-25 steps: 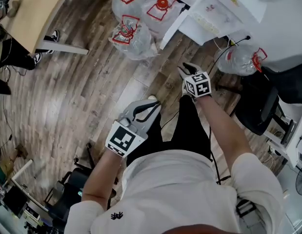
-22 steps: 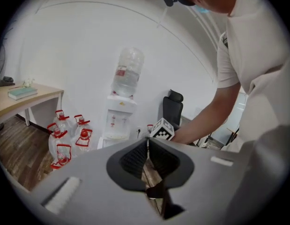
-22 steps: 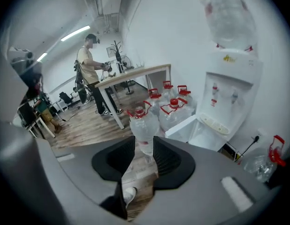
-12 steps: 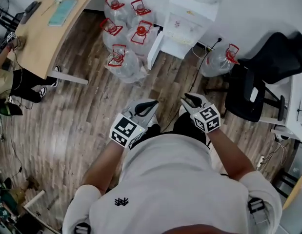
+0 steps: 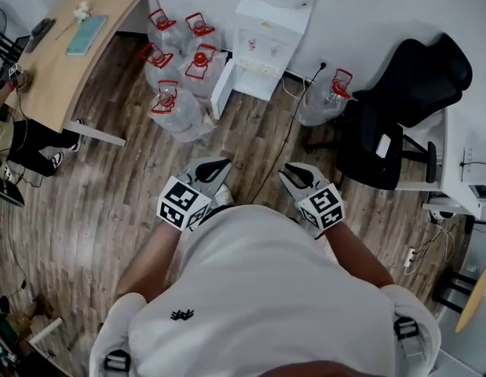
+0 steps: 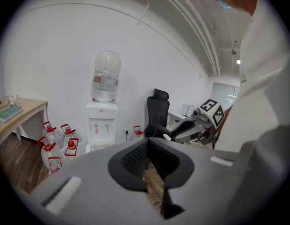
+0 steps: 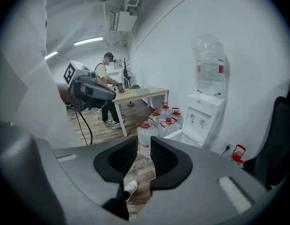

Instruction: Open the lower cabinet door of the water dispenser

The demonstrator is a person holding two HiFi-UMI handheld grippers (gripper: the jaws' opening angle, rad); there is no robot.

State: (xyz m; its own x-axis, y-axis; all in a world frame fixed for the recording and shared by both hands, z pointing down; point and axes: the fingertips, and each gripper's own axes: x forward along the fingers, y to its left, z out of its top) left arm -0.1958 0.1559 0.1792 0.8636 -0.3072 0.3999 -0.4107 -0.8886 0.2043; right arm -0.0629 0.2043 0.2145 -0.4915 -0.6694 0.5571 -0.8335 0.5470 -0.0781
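The white water dispenser (image 5: 268, 28) stands against the far wall with a big bottle on top. Its lower cabinet door (image 5: 221, 89) hangs open to the left. Both grippers are held close to my body, well short of the dispenser. My left gripper (image 5: 213, 166) has its tips together and holds nothing. My right gripper (image 5: 292, 173) has a narrow gap between its pads; its jaws have just been closing, and nothing is between them. The right gripper view shows the dispenser (image 7: 204, 116) and its open door (image 7: 181, 136) far ahead. In the left gripper view the dispenser (image 6: 102, 121) is also distant.
Several water bottles (image 5: 173, 65) with red handles cluster left of the dispenser, and one more (image 5: 323, 99) lies to its right. A black office chair (image 5: 400, 104) stands at the right, a wooden desk (image 5: 74, 42) at the left. A cable (image 5: 283, 144) runs across the floor.
Both grippers have drawn back from the dispenser toward my body and risen. The head view has pulled away and now takes in the whole dispenser. The right gripper's jaws have narrowed.
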